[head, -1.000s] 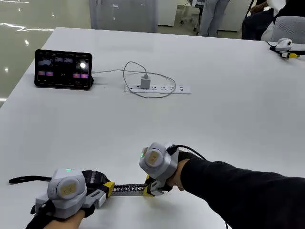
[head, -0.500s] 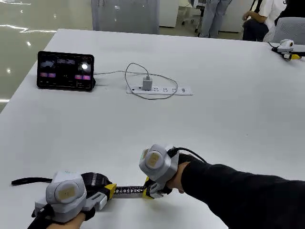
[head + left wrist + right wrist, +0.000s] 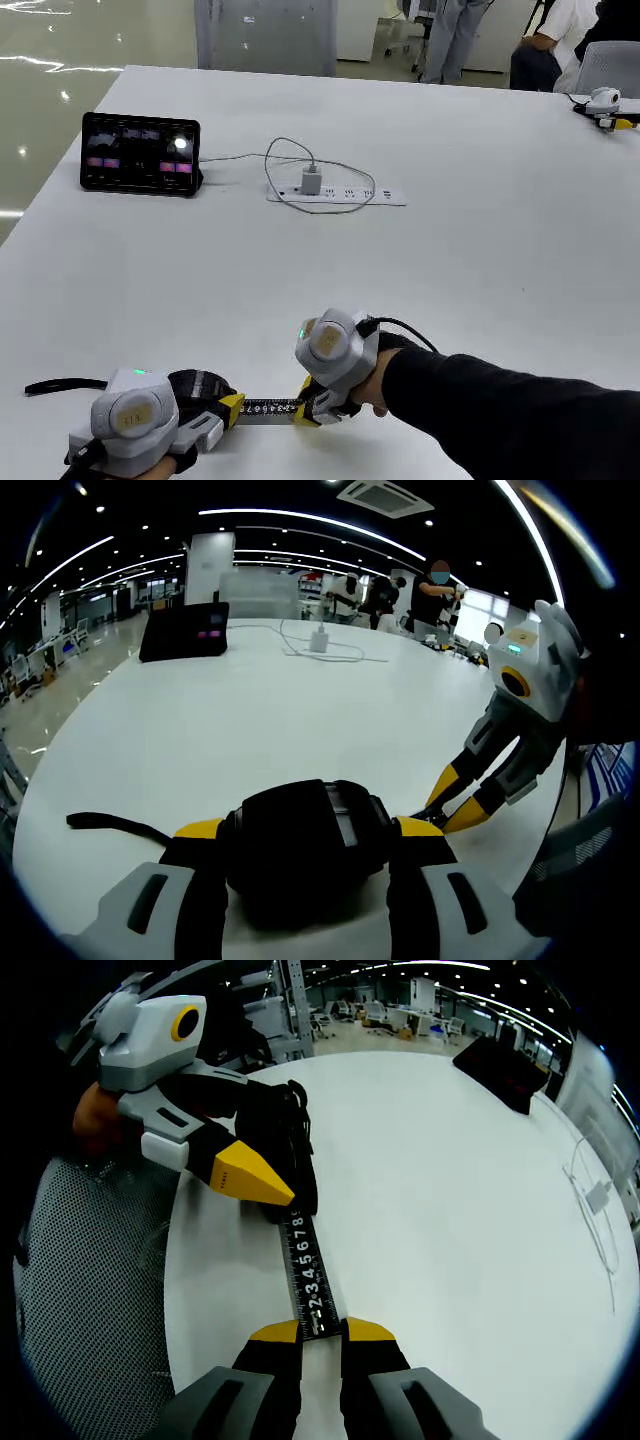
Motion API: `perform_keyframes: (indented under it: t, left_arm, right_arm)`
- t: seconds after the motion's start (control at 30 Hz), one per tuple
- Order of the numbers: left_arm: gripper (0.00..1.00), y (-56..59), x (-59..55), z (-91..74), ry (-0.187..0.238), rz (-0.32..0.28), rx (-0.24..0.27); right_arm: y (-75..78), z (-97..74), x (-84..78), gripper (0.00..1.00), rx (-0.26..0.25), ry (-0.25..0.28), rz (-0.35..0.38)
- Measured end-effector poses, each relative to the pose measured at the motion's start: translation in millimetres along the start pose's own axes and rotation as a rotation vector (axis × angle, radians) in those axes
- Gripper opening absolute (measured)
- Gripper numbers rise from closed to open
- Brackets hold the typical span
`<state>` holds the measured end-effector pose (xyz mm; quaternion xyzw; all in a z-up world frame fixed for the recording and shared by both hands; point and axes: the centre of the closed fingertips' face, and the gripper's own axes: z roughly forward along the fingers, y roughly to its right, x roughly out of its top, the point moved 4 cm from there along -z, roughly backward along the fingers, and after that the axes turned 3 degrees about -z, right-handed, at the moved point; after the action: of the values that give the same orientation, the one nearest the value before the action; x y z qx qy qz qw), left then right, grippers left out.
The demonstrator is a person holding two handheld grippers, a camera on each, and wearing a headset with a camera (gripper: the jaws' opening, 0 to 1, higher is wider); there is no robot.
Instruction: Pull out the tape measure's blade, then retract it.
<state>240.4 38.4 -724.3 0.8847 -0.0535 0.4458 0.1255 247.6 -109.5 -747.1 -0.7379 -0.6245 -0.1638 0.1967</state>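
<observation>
The left gripper (image 3: 310,832) has its yellow-tipped fingers (image 3: 200,829) pressed against either side of the black tape measure (image 3: 305,845), gripping its body, which rests on the white table (image 3: 450,250); the right gripper (image 3: 320,1332) has its fingers (image 3: 275,1332) pinched together on the free end of the blade (image 3: 305,1270); the blade lies flat on the table, numbers up, a short length showing between the right gripper and the tape measure; a black strap (image 3: 110,823) trails from the tape measure on the side away from the blade; a dark sleeve (image 3: 500,400) runs back from the right gripper; well beyond the tape measure, across the table, sit a white power strip (image 3: 340,193) with a charger (image 3: 312,181) and looping cable, and a lit tablet (image 3: 140,153) propped upright.
</observation>
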Motion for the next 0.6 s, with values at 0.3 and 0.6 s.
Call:
perform_keyframes:
  t: [0.3,0.6]
  left_arm:
    - [0.6,0.2,0.0,-0.3,-0.002,-0.004,0.0]
    - [0.6,0.0,-0.1,-0.9,-0.003,-0.008,-0.001]
  right_arm:
    - [-1.1,2.6,5.4,0.1,-0.003,-0.001,0.003]
    - [-2.3,4.9,9.0,0.1,-0.009,0.006,0.007]
